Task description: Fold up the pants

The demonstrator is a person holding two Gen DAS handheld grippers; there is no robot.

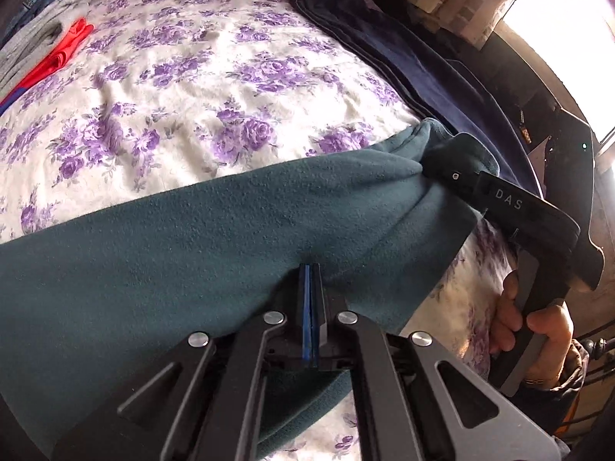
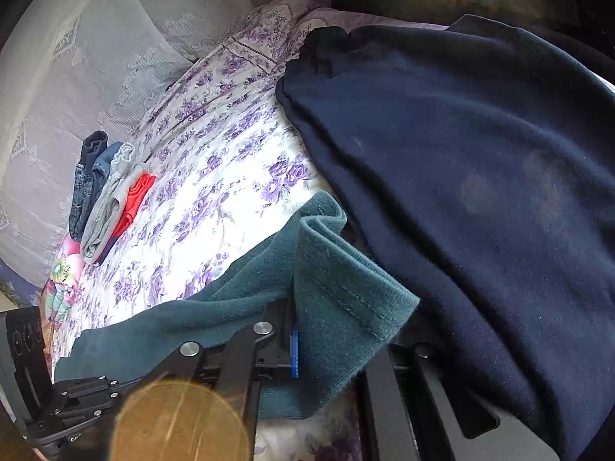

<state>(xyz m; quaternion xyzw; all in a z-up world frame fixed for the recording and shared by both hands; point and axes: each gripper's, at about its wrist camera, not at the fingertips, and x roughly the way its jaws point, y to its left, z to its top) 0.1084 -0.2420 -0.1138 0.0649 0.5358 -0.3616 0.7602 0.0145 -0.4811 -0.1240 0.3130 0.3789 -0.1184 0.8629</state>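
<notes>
Teal fleece pants [image 1: 200, 238] lie stretched across the flowered bed sheet [image 1: 184, 88]. My left gripper [image 1: 309, 269] is shut, its blue pads pinching the near edge of the teal cloth. My right gripper [image 1: 436, 161] is shut on a bunched end of the pants at the right; a hand [image 1: 546, 326] holds its handle. In the right wrist view the stitched hem of the teal pants [image 2: 346, 307] drapes over my right gripper [image 2: 296, 319] and hides its tips. One blue pad [image 2: 295, 349] shows.
A navy garment [image 2: 480, 192] lies spread on the bed just right of the pants, also seen as the navy garment [image 1: 403, 61]. Folded jeans, grey and red clothes [image 2: 107, 199] are stacked at the far left. Patterned pillows [image 2: 276, 34] sit at the head.
</notes>
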